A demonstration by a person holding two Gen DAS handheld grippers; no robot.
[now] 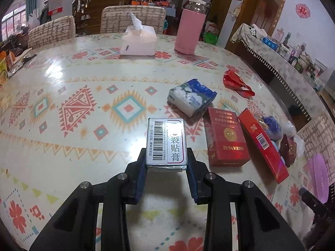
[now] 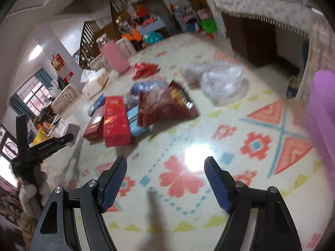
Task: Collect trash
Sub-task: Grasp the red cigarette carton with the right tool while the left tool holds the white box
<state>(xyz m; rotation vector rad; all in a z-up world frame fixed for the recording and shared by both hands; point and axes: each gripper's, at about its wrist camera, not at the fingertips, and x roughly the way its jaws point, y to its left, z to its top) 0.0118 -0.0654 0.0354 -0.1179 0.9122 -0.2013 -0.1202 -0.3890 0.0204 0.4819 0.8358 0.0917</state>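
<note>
My left gripper (image 1: pixel 166 161) is shut on a small white box with a barcode (image 1: pixel 166 142), held just above the patterned table. To its right lie a red cigarette pack (image 1: pixel 227 140), a long red carton (image 1: pixel 262 146), a blue-white tissue pack (image 1: pixel 191 96) and a red wrapper (image 1: pixel 236 82). My right gripper (image 2: pixel 165 167) is open and empty above the table. Ahead of it lie the long red carton (image 2: pixel 116 121), a dark red snack bag (image 2: pixel 167 106), a light blue pack (image 2: pixel 136 123) and a clear plastic bag (image 2: pixel 222 79).
A tissue box (image 1: pixel 139 41) and a pink bottle (image 1: pixel 189 27) stand at the table's far side. A purple object (image 2: pixel 322 108) stands at the right edge. Chairs ring the table (image 1: pixel 62 83). The left gripper's body (image 2: pixel 41 146) shows in the right wrist view.
</note>
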